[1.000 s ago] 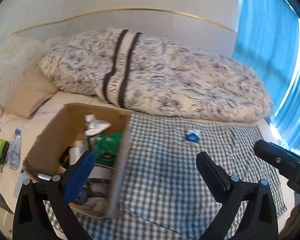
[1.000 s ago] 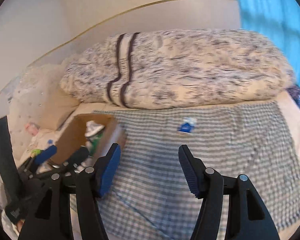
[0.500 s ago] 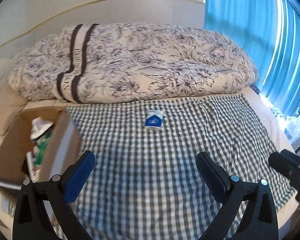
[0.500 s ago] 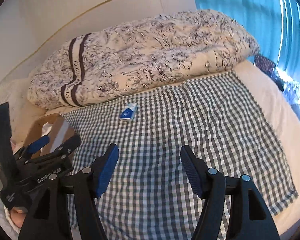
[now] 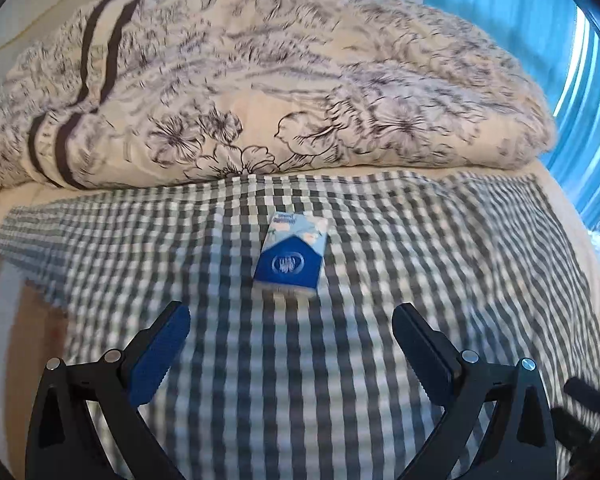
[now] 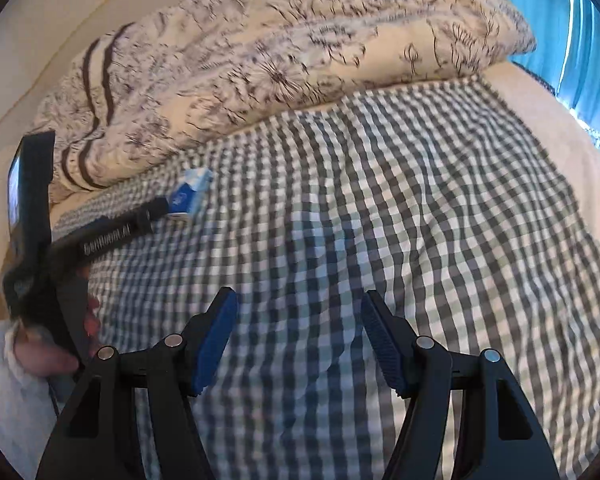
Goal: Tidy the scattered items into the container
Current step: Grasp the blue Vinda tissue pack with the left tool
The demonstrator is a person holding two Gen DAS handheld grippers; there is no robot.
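The left claw is spread wide with nothing between its blue-padded black fingers, poised above the grey-and-white checked cloth that covers the bed. Straight ahead of it, just beyond the fingertips and centred on the gap, lies a small flat packet with a dark blue lower half and a pale floral top, resting on the cloth. Beyond the packet, a bulky cream quilt printed with dark flowers and two brown stripes is heaped along the far edge of the cloth.

The right claw is likewise parted and empty, over bare checked cloth. From its view the packet sits well off to the front-left, with one finger of the left claw reaching almost to it. A hand grips the left tool's handle at that side
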